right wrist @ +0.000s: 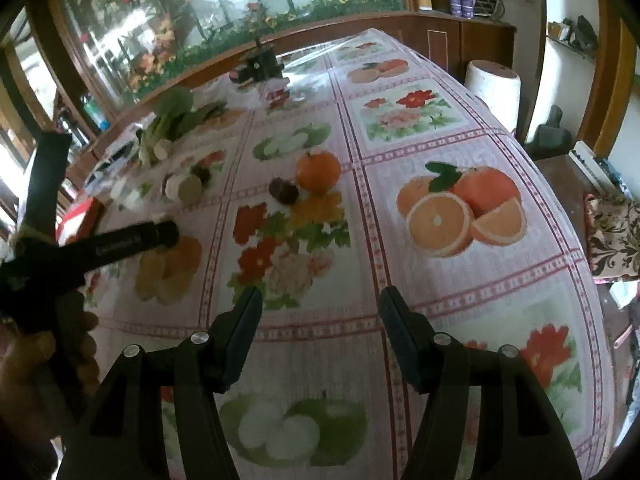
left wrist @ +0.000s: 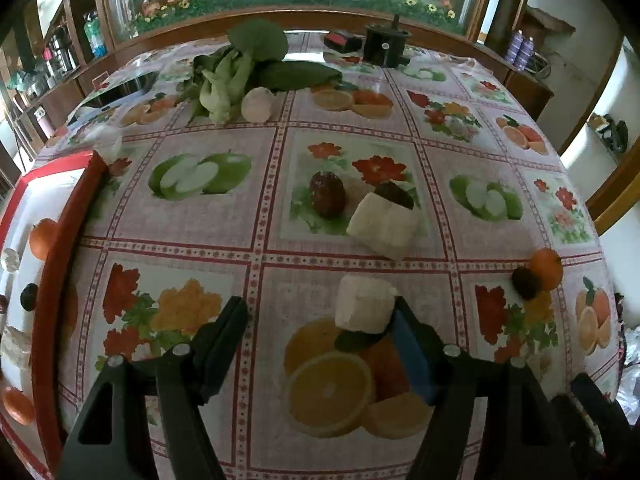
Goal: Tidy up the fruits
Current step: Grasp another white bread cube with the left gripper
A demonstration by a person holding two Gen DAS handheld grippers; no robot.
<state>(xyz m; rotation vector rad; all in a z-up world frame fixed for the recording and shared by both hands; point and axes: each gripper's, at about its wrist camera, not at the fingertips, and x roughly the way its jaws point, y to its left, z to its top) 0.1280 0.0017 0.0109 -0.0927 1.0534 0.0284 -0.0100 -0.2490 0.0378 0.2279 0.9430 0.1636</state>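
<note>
Left claw: the left claw [left wrist: 320, 320] hangs over the counter with its jaws standing well apart; nothing is gripped. A pale chunk of fruit [left wrist: 365, 305] lies just ahead of it, right up against the tip of the blue-padded finger [left wrist: 412, 356], though I cannot tell whether they touch.
Right claw: the right claw [right wrist: 320, 308] is about half open and empty, with only bare cloth between its fingers.
Counter: the counter [left wrist: 224, 236] wears a checked cloth printed with oranges, apples and flowers.
Fruit in the middle: a second, larger pale chunk [left wrist: 383, 224] lies farther out, with one dark reddish fruit [left wrist: 328, 194] to its left and another dark one [left wrist: 394, 194] touching its far edge.
Fruit on the right: an orange [right wrist: 318, 171] sits with a small dark fruit [right wrist: 284, 191] just beside it, on its near left; both are well ahead of the right claw.
Tray: a red-rimmed tray [left wrist: 60, 240] at the left edge holds oranges, small dark fruits and pale pieces.
Far end: leafy greens [left wrist: 240, 68] and a garlic bulb [left wrist: 258, 104] lie near the far side, and beyond them a black device [left wrist: 386, 46].
Person: a hand [right wrist: 44, 356] at the left of the right claw's view holds the other gripper's handle.
</note>
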